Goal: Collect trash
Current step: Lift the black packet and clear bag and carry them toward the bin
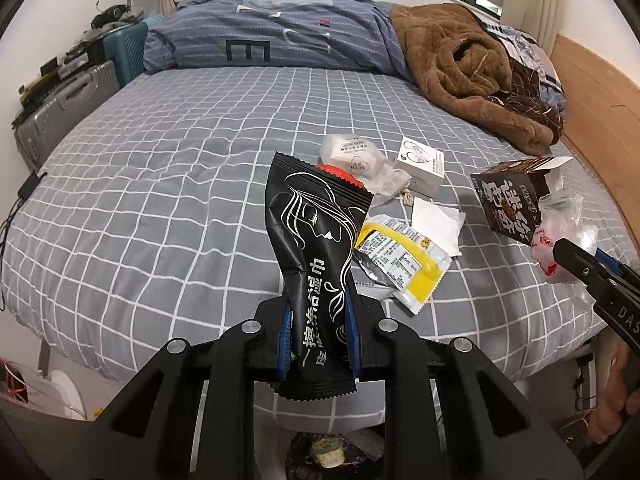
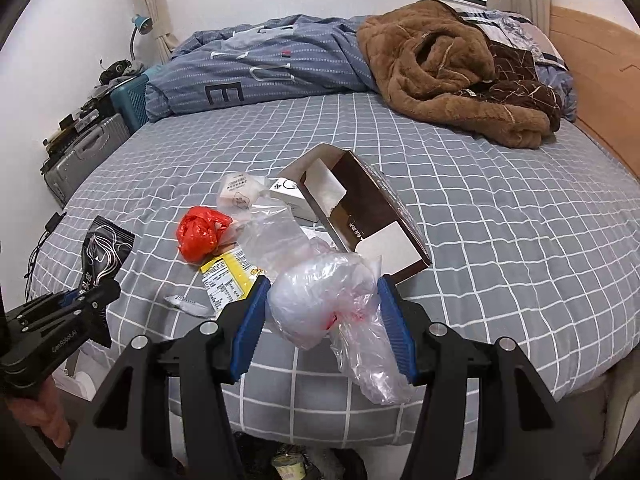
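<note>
The left gripper (image 1: pixel 318 332) tilts steeply down over the near edge of the bed (image 1: pixel 160 184), its fingers clenched on a black wet-wipe packet (image 1: pixel 316 248) that stands upright between them. The right gripper (image 2: pixel 322 320), at about three o'clock from the left one, points down at a similar slant and grasps a crumpled clear plastic bag (image 2: pixel 320 300). Ahead at twelve o'clock lie a red bag (image 2: pixel 200 232), a yellow wrapper (image 2: pixel 228 276) and an open brown carton (image 2: pixel 360 216).
</note>
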`<action>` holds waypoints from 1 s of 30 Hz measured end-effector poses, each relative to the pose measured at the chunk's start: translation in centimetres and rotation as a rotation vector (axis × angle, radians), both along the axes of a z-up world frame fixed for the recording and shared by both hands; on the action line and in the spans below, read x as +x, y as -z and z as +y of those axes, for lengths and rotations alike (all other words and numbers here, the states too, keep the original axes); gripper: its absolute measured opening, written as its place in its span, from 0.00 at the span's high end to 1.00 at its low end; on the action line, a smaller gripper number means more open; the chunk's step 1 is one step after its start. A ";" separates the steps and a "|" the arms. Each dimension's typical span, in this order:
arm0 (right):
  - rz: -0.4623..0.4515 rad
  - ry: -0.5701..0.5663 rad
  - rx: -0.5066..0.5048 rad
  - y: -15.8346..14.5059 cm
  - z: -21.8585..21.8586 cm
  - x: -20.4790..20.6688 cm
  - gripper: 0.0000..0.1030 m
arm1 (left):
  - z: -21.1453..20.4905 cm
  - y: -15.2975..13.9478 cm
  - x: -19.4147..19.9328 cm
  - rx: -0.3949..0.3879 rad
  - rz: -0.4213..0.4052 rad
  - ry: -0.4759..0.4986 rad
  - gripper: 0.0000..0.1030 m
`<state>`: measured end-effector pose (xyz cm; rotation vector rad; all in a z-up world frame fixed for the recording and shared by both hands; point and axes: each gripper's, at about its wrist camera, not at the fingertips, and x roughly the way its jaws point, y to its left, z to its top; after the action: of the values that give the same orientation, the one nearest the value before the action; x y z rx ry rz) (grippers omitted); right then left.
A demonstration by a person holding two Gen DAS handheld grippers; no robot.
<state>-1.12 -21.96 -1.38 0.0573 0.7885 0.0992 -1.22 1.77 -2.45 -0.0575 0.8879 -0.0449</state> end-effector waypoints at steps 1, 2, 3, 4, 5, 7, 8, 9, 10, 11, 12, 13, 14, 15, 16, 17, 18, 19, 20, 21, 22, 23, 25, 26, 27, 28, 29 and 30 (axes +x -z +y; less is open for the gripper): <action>-0.002 0.000 0.000 -0.1 0.0 -0.3 0.48 | 0.0 0.0 -0.2 -0.003 0.001 0.000 0.80; -0.004 0.001 -0.001 -0.1 0.0 -0.6 0.48 | -0.1 0.0 -0.4 -0.003 0.002 -0.001 0.80; -0.006 0.001 -0.002 -0.2 0.0 -0.8 0.48 | -0.1 0.0 -0.7 -0.003 0.002 -0.003 0.80; -0.007 0.001 -0.002 -0.3 0.0 -1.1 0.49 | -0.2 0.0 -1.0 -0.001 0.002 -0.004 0.80; -0.010 0.001 -0.002 -0.4 0.0 -1.3 0.49 | -0.1 0.0 -1.2 -0.001 0.003 -0.005 0.80; -0.017 0.000 -0.001 -0.6 0.0 -2.0 0.49 | -0.1 0.0 -1.7 -0.005 0.004 -0.006 0.80; -0.020 0.000 -0.005 -0.7 0.0 -2.2 0.49 | -0.2 0.1 -2.0 -0.007 0.006 -0.007 0.80; -0.023 0.001 -0.008 -0.8 0.0 -2.5 0.49 | -0.2 0.1 -2.2 -0.007 0.007 -0.007 0.80; -0.026 0.002 -0.009 -0.8 0.0 -2.9 0.49 | -0.2 0.2 -2.5 -0.009 0.008 -0.007 0.80; -0.027 0.002 -0.007 -0.9 -0.1 -3.1 0.49 | -0.2 0.2 -2.8 -0.009 0.008 -0.007 0.80; -0.028 0.002 -0.004 -0.9 -0.2 -3.4 0.49 | -0.2 0.3 -3.2 -0.009 0.008 -0.006 0.80; -0.030 0.002 -0.003 -1.0 -0.2 -3.8 0.49 | -0.3 0.3 -3.4 -0.008 0.007 -0.006 0.80; -0.031 0.001 -0.004 -1.0 -0.2 -4.0 0.49 | -0.3 0.2 -3.7 -0.008 0.006 -0.004 0.80; -0.032 0.000 -0.005 -1.1 -0.2 -4.2 0.49 | -0.4 0.2 -3.9 -0.009 0.004 -0.004 0.80; -0.034 -0.001 -0.007 -1.1 -0.2 -4.5 0.49 | -0.4 0.1 -4.2 -0.011 0.003 -0.003 0.80; -0.034 -0.001 -0.008 -1.1 -0.2 -4.7 0.49 | -0.4 0.1 -4.4 -0.014 0.003 -0.003 0.80; -0.035 0.000 -0.009 -1.1 -0.2 -4.9 0.49 | -0.5 0.0 -4.7 -0.017 0.003 -0.001 0.80; -0.032 -0.002 -0.007 -1.0 -0.2 -5.2 0.49 | -0.7 0.1 -5.0 -0.019 0.004 0.002 0.80; -0.030 -0.002 -0.005 -1.0 -0.3 -5.3 0.49 | -0.7 0.1 -5.2 -0.020 0.004 0.003 0.80; -0.028 -0.003 -0.005 -0.9 -0.2 -5.5 0.49 | -0.8 0.1 -5.5 -0.023 0.005 0.006 0.80; -0.026 -0.004 -0.005 -0.9 -0.2 -5.7 0.49 | -1.0 0.1 -5.8 -0.025 0.005 0.009 0.80; -0.023 -0.006 -0.005 -0.8 -0.1 -5.9 0.49 | -1.1 0.0 -6.1 -0.026 0.004 0.013 0.80; -0.021 -0.007 -0.005 -0.7 0.1 -6.3 0.49 | -1.1 0.0 -6.4 -0.026 0.002 0.017 0.80; -0.019 -0.008 -0.004 -0.6 0.1 -6.5 0.49 | -1.2 0.0 -6.7 -0.025 0.000 0.018 0.80; -0.019 -0.009 -0.003 -0.6 0.1 -6.8 0.49 | -1.2 0.0 -7.0 -0.025 0.000 0.019 0.80; -0.018 -0.010 -0.003 -0.6 0.1 -6.9 0.49 | -1.2 0.0 -7.2 -0.025 0.000 0.020 0.80; -0.017 -0.011 -0.002 -0.5 0.2 -7.2 0.49 | -1.2 0.0 -7.5 -0.024 0.000 0.020 0.80; -0.015 -0.011 -0.001 -0.5 0.2 -7.4 0.49 | -1.2 0.1 -7.8 -0.024 0.002 0.020 0.80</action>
<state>-8.48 -21.75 -0.87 0.0505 0.7736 0.1098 -9.07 0.55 -2.54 -0.0715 0.8901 -0.0740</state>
